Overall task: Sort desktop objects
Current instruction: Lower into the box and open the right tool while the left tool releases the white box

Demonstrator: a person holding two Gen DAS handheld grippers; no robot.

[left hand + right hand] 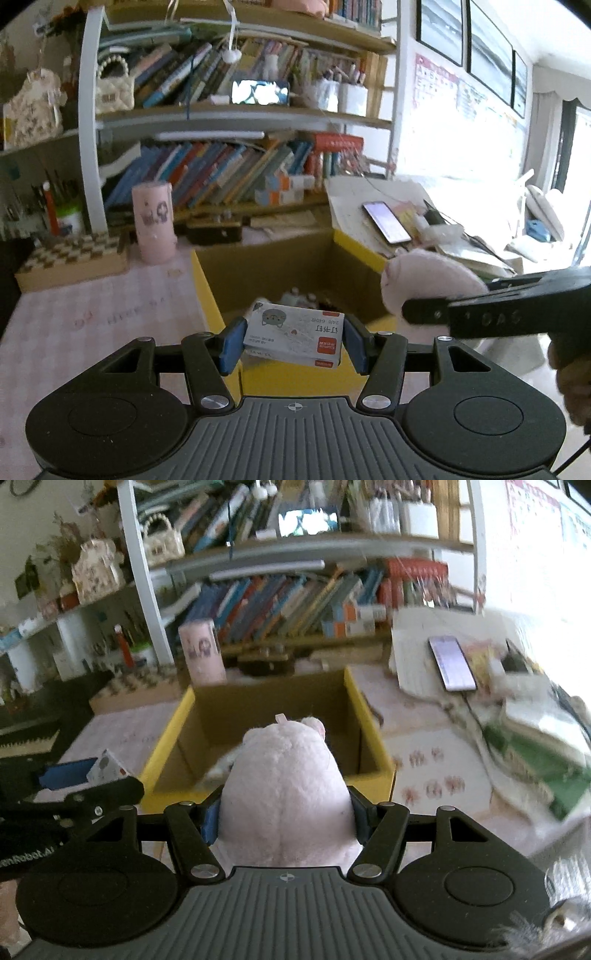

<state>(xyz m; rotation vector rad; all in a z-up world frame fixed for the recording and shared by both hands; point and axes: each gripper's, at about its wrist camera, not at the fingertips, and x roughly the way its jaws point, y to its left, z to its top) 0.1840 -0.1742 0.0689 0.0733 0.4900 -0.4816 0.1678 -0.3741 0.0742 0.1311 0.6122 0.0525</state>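
yellow box (373, 734), small items inside, blurred

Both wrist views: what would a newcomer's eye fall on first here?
A pink plush toy fills the right wrist view, clamped in the right gripper in front of a yellow-rimmed cardboard box. In the left wrist view, the left gripper holds a small staples box over that box's near edge.

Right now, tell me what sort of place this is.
Most likely a home study desk: crowded bookshelves behind, a pink desk mat, and a phone lying on stacked papers.
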